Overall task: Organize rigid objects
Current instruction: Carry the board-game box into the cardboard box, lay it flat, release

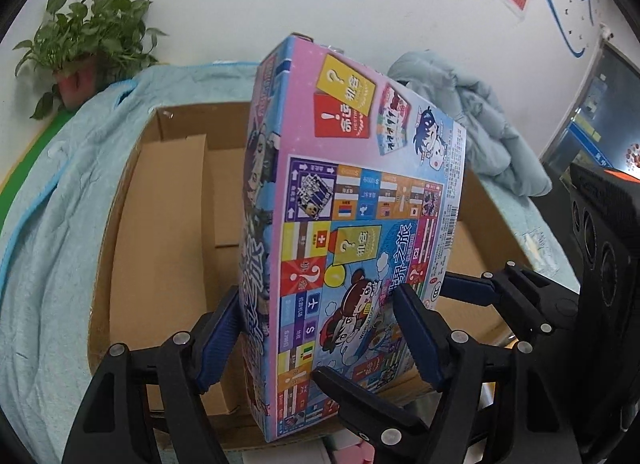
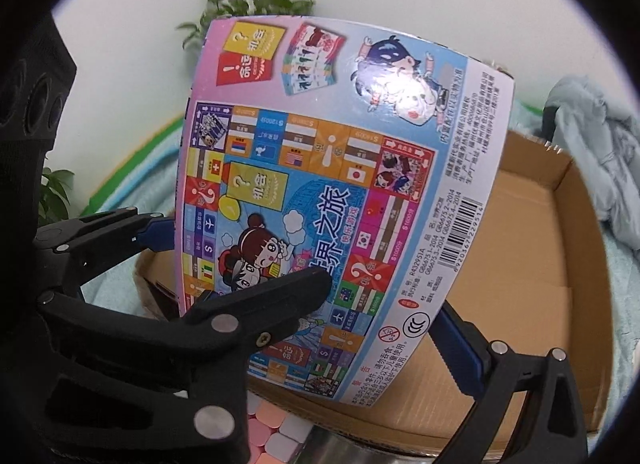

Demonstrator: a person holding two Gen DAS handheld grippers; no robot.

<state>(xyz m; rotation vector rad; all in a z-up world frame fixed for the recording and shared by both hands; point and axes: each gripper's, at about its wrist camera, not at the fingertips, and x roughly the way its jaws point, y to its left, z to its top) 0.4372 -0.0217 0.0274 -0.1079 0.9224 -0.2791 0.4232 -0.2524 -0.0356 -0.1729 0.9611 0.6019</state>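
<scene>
A flat, colourful board game box (image 1: 352, 200) stands tilted on edge over an open cardboard box (image 1: 168, 224). My left gripper (image 1: 316, 324) is shut on the game box's lower end, one blue-padded finger on each face. In the right wrist view the game box (image 2: 340, 168) fills the middle. My right gripper (image 2: 384, 328) has one finger (image 2: 272, 300) across the printed face and the other finger (image 2: 460, 348) behind the box's right edge; whether it pinches the box is unclear. The right gripper also shows in the left wrist view (image 1: 516, 296).
The cardboard box (image 2: 540, 264) sits on a light blue blanket (image 1: 52, 224). A potted plant (image 1: 84, 44) stands at the back left by the white wall. A crumpled pale blue cloth (image 1: 480, 132) lies at the back right. Pink and white blocks (image 2: 280, 436) lie below.
</scene>
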